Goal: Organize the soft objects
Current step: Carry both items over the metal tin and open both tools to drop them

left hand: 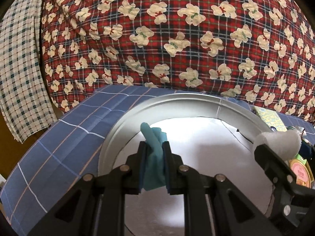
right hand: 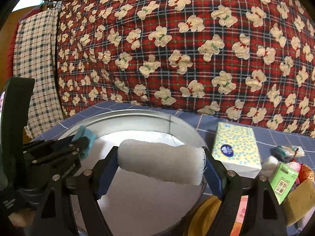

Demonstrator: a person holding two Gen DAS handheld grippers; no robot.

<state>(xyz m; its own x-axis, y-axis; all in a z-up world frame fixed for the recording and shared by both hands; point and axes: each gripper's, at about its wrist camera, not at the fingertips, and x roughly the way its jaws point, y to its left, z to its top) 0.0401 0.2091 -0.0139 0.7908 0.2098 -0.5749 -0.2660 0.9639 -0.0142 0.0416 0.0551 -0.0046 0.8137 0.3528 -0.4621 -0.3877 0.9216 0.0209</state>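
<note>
While left tongs (left hand: 154, 147) pinch teal cloth (left hand: 154, 137); right tongs (right hand: 160, 157) clamp gauze roll (right hand: 160, 162).

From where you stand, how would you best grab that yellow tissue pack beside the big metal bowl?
Across its two long sides near the middle, coming down from above. The tissue pack lies flat on the blue checked cloth, its broad face up, so only its narrower width would likely fit between the jaws. Both grippers are full now: the right gripper holds the gauze roll.
</note>
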